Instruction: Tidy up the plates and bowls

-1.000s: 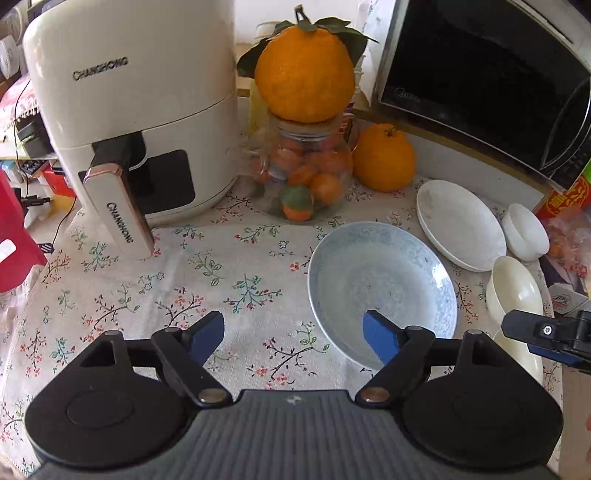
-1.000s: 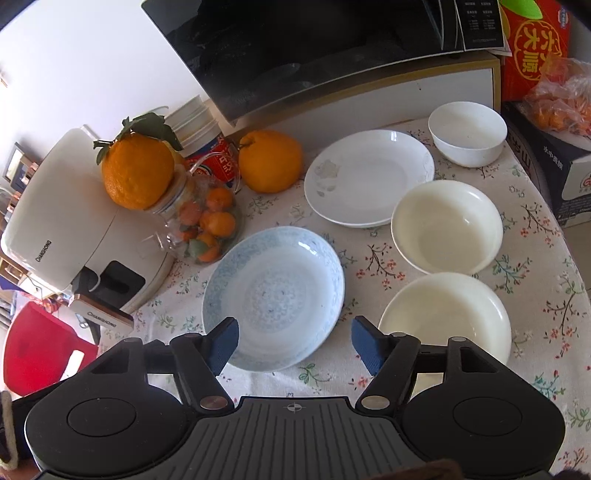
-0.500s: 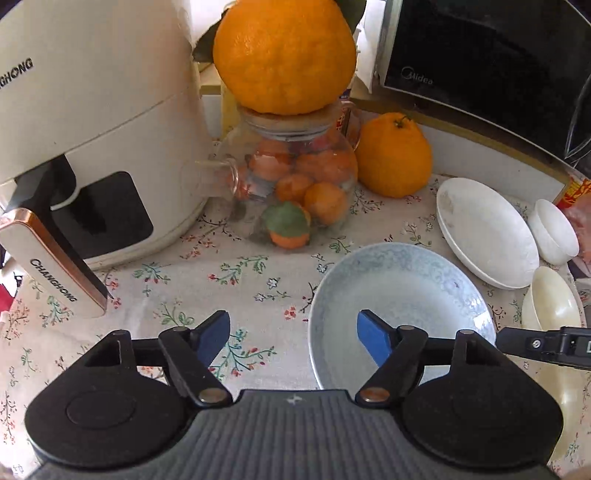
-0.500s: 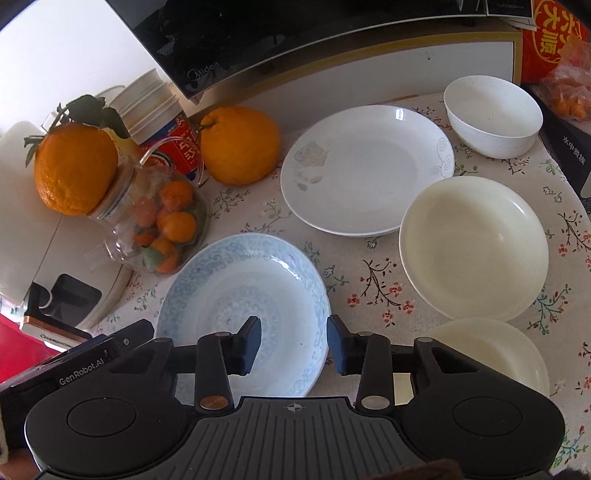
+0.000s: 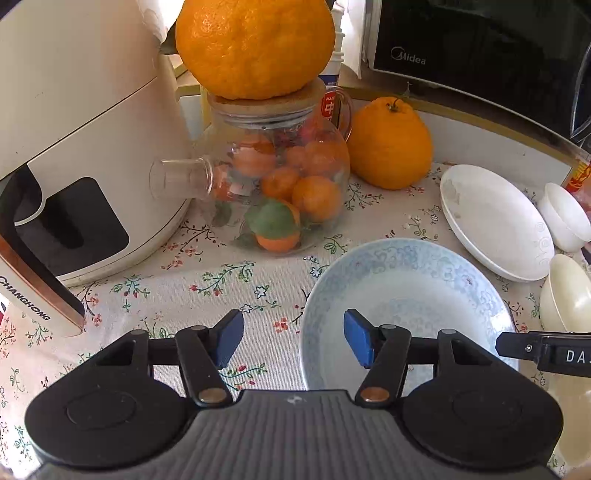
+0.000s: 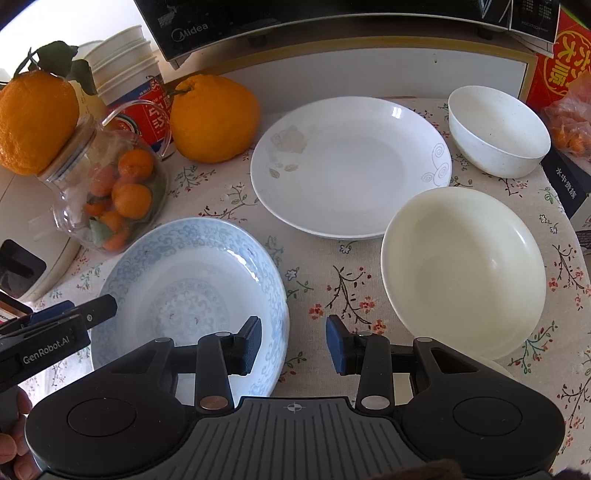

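Observation:
A blue-patterned plate (image 5: 406, 288) (image 6: 192, 280) lies on the flowered tablecloth. My left gripper (image 5: 293, 341) hangs low over its left rim, one pad outside and one over the plate. Its jaws are closing and do not press on the rim. My right gripper (image 6: 293, 345) straddles the plate's right rim, half narrowed, with cloth showing between the rim and the outer pad. Behind lie a white plate (image 6: 351, 166), a cream bowl (image 6: 461, 266) and a small white bowl (image 6: 498, 129).
A glass jar of small oranges (image 5: 280, 184) with a big orange (image 5: 255, 44) on its lid stands just behind the blue plate. A white air fryer (image 5: 85, 147) is at the left and a microwave (image 6: 332, 18) along the back. Another orange (image 6: 214, 118) sits by the paper cups (image 6: 122, 62).
Both grippers have sunk and moved in toward the blue plate, one on each side of it. Both pairs of jaws are narrower; the right narrowed first, then held.

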A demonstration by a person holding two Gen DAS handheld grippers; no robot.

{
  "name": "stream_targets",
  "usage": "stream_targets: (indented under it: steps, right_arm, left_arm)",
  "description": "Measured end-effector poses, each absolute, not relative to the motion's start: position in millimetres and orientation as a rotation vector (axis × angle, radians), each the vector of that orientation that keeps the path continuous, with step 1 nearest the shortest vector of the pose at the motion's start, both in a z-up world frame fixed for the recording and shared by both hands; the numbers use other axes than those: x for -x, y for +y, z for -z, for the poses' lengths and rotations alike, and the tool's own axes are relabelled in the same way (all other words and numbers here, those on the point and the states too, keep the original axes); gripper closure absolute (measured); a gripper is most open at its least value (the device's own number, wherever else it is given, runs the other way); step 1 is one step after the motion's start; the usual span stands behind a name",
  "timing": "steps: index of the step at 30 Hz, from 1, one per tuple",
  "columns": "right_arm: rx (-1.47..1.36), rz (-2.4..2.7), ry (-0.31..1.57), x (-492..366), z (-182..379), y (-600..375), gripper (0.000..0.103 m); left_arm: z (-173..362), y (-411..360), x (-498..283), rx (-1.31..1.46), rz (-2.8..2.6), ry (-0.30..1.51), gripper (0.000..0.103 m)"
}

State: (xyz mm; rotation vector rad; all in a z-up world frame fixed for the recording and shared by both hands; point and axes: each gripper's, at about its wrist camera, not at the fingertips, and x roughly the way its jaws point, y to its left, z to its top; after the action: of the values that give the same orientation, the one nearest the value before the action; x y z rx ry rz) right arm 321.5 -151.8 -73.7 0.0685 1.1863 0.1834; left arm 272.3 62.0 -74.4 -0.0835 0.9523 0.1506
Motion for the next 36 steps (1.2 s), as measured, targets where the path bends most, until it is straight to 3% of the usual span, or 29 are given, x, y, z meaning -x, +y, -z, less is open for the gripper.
stream_targets:
  steps: [10,15,32,36]
  right_arm:
    - [-0.096,-0.179,1.214,-321.6,82.9,-144.3,0.078]
    - [-0.144,-0.149,1.217,-324.5,84.4,-149.3,0.078]
    - [-0.195,-0.129,1.227,-326.9,91.2,-141.1,0.085]
    - [-0.212,-0.120,1.218,-324.4,91.6,-142.6,0.085]
  left_arm:
    - [88.8,64.4,-275.0,0.089,-0.134,0.988,0.055]
    - [93.5,64.1,-274.4,0.103,-0.125,0.981,0.063]
    - [97.7,72.3,-276.3,0.211,-0.082,1.004,0.064]
    - [97.1,65.5,-276.3,0.214,-0.057,0.999,0.075]
